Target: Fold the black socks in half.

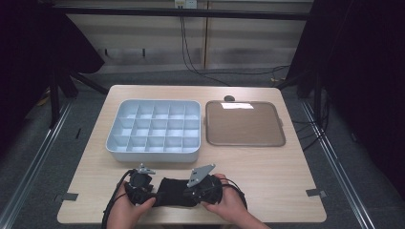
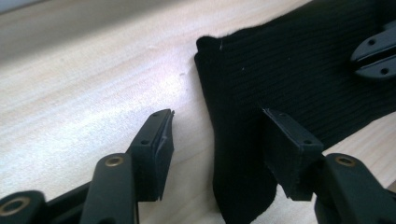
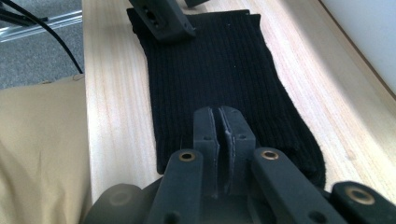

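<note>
Two grippers low over a black sock (image 1: pixel 173 191): left gripper (image 2: pixel 215 140) jaws apart, right gripper (image 3: pixel 223 135) jaws together.

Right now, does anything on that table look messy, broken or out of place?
Nothing stands out. The black sock lies flat on the table near the front edge, between the left gripper and the right gripper. The divided box and the tray sit side by side, both empty.

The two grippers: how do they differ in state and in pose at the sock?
The left gripper is open, its jaws set either side of the edge of the sock. The right gripper is shut, jaws pressed together over the other end of the sock. Both are low at the table, each held in a hand.
</note>
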`<state>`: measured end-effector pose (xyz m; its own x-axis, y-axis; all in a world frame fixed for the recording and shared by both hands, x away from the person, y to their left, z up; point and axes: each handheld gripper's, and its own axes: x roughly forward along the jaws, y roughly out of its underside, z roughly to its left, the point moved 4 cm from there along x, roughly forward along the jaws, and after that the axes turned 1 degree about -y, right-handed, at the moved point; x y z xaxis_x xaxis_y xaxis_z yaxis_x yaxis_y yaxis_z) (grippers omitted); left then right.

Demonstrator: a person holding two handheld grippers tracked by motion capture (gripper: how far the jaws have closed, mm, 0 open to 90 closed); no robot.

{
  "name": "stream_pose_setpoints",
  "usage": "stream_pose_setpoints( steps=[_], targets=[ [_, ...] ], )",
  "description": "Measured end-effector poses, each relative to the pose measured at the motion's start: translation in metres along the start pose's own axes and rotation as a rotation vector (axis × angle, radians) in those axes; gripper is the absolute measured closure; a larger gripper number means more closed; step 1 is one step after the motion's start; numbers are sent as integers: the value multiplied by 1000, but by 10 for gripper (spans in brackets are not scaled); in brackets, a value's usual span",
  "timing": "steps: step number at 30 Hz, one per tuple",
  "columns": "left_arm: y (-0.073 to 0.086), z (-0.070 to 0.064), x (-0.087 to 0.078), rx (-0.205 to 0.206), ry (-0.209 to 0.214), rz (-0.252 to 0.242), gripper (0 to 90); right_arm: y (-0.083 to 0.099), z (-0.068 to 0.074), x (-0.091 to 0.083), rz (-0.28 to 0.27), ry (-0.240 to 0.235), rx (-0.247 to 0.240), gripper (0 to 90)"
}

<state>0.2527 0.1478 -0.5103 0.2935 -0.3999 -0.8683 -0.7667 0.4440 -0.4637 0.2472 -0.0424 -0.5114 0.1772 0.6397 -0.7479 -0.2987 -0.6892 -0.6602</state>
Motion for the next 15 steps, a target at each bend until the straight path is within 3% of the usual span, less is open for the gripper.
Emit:
stream_pose_setpoints(
  steps=[9,15],
  targets=[
    [0,-4,0,12,-1,6,559,1,1,0,2,6,-9,856],
    [-1,-6,1,-15,32,13,666,2,1,0,4,5,-5,858]
  ],
)
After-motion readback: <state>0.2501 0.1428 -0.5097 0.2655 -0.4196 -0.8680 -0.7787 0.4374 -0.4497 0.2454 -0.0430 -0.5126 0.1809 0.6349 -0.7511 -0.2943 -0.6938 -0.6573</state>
